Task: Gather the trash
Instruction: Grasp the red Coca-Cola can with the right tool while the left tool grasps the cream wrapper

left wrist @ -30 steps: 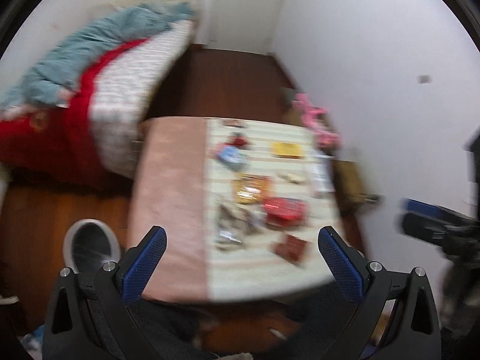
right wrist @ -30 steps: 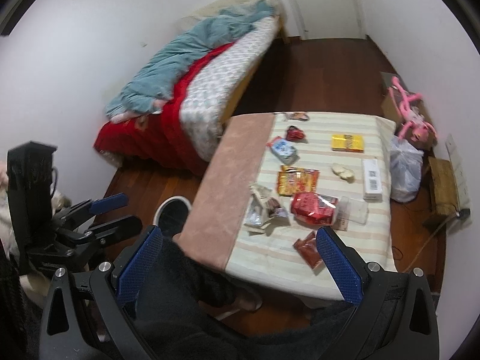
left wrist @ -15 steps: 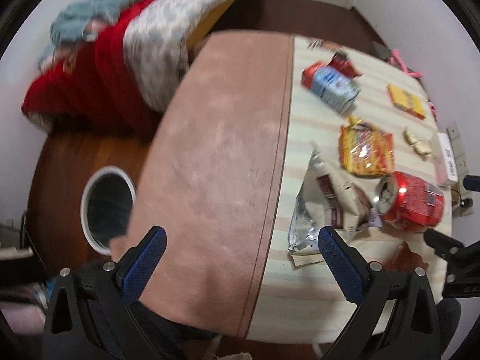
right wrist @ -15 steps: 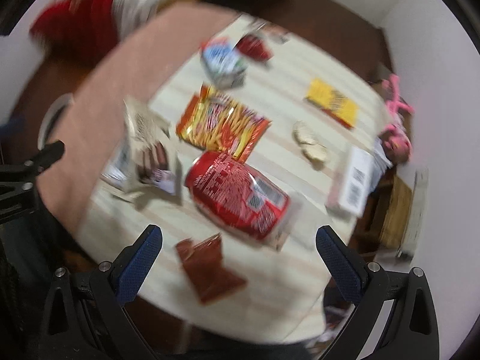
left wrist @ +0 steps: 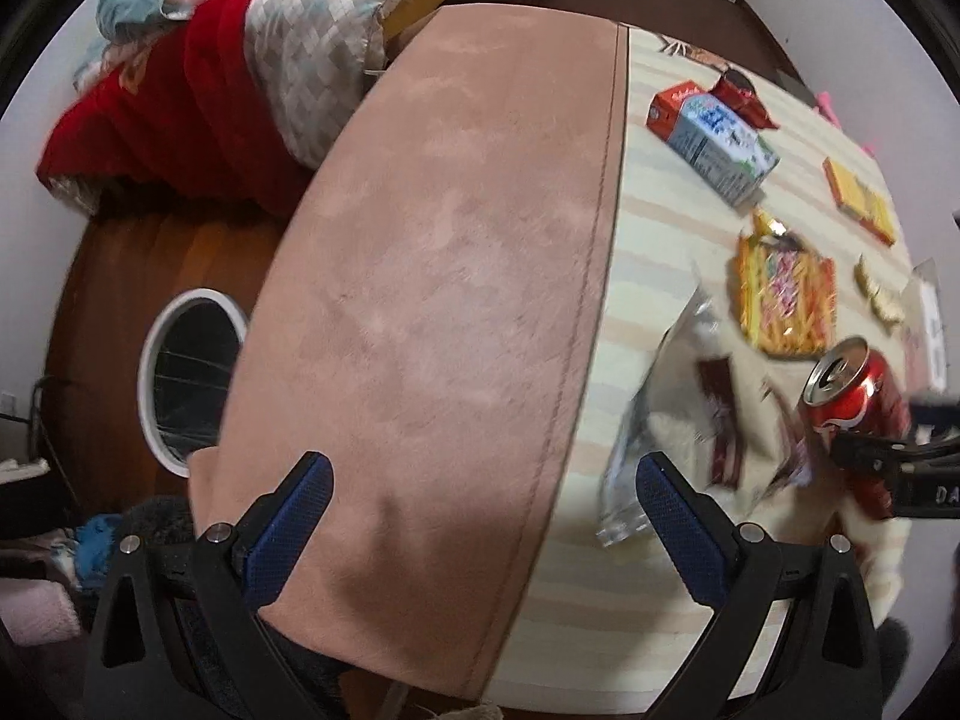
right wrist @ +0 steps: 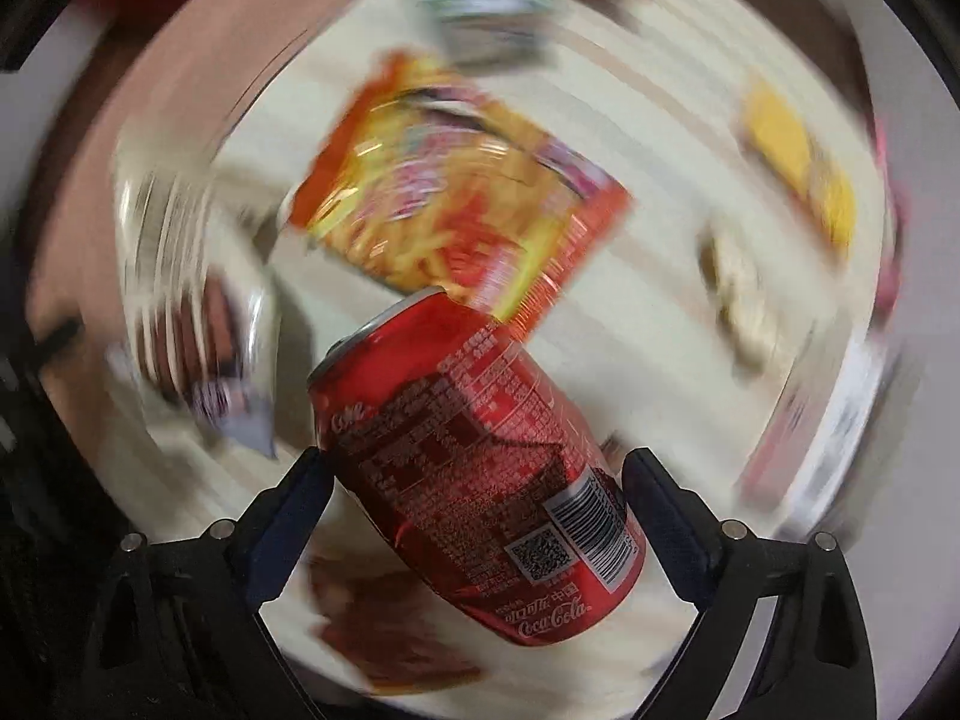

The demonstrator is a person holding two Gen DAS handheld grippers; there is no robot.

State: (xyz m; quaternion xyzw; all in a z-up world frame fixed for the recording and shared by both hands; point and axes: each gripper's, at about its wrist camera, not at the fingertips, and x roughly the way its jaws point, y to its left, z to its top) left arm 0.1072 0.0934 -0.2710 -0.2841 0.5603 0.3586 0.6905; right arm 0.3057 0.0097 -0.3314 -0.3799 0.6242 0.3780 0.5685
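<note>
A red cola can (right wrist: 480, 450) lies on its side on the striped tablecloth (right wrist: 648, 312). My right gripper (right wrist: 480, 462) points straight down over the can, a finger on either side of it. Its jaws are closing, and a small gap still shows at the right pad. From the left wrist view the can (left wrist: 858, 408) lies at the right edge, under the right gripper (left wrist: 888, 462). My left gripper (left wrist: 483, 468) hangs open and empty above the pink cloth (left wrist: 432, 276). An orange snack bag (right wrist: 456, 204) and a silver wrapper (left wrist: 666, 396) lie beside the can.
A white-rimmed bin (left wrist: 147, 372) stands on the wooden floor left of the table. A bed (left wrist: 240, 60) with red and checked covers is beyond it. Also on the table are a milk carton (left wrist: 714, 138), a yellow pack (left wrist: 858, 198) and a dark red wrapper (right wrist: 390, 630).
Both grippers dropped from a high view of the room to just above the table. The right one has come down around the cola can and narrowed a little.
</note>
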